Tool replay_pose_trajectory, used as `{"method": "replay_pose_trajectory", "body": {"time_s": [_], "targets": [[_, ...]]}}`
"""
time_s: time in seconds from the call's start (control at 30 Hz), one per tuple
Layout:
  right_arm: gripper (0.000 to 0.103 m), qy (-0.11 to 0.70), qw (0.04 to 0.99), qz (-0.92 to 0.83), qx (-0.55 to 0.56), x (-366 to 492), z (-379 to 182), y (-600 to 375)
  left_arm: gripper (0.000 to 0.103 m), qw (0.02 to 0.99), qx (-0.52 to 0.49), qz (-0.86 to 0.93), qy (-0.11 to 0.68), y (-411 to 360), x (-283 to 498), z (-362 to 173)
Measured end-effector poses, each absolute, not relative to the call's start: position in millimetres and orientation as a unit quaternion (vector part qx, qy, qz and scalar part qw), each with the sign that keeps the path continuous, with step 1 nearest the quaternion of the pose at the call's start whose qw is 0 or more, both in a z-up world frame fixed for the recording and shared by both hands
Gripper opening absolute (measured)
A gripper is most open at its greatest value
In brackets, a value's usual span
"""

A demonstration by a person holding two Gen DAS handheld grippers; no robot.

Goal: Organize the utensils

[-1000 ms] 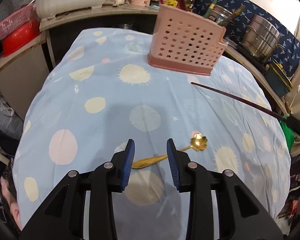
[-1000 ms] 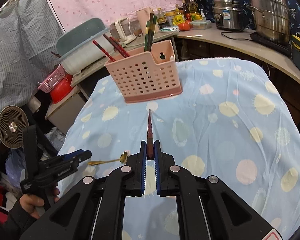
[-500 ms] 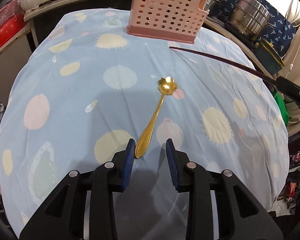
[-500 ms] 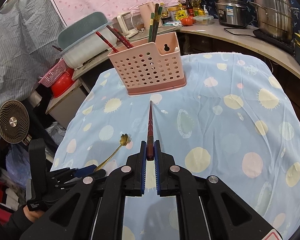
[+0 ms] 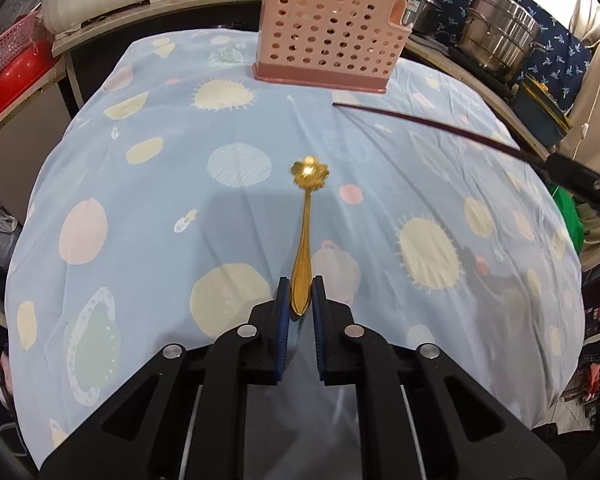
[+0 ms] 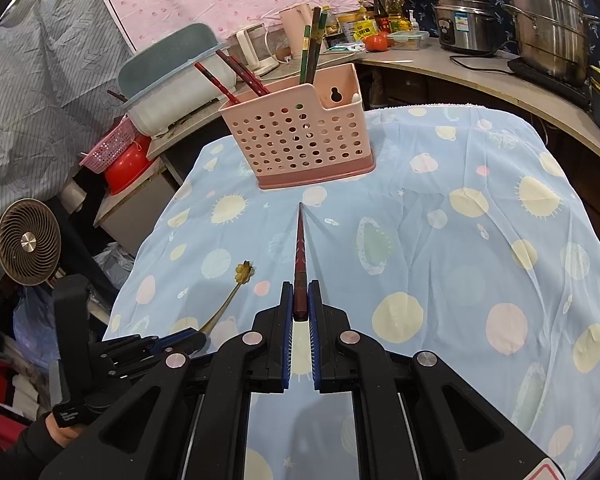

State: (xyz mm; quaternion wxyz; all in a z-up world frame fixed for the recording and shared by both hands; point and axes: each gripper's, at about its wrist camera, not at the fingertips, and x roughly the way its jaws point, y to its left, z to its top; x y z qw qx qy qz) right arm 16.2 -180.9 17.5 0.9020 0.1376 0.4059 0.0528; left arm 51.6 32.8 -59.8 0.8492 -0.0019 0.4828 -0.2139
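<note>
The left gripper [image 5: 301,294] is closing on the handle of the gold flower-bowled metal spoon [image 5: 306,232], which lies on the cloth straight ahead. The right gripper [image 6: 300,304] pinches a dark red chopstick [image 6: 301,256]. Both must yet reach the pink perforated plastic caddy [image 6: 296,136] beyond, already holding several chopsticks.

Pink utensil holder [image 5: 330,38] walls hiding lower ends of chopsticks [image 6: 310,50] standing inside. Holder top being cut by upper edge in left wrist view. Gold spoon [image 5: 306,236] handle tip disappearing between left gripper [image 5: 300,300] pads.
</note>
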Motion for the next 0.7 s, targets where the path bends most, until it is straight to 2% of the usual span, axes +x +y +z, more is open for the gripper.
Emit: {"method": "replay_pose_trajectory", "body": {"time_s": [0.37, 0.7], "targets": [[0.007, 0.396, 0.906, 0.053, 0.140, 16.8, 25.8, -183.4, 0.010, 0.877, -0.019, -0.216, 0.429, 30.6, 64.7, -2.9], [0.007, 0.393, 0.907, 0.054, 0.142, 20.4, 26.5, -185.1, 0.010, 0.886, -0.026, -0.213, 0.411, 30.1, 86.9, 14.3]]}}
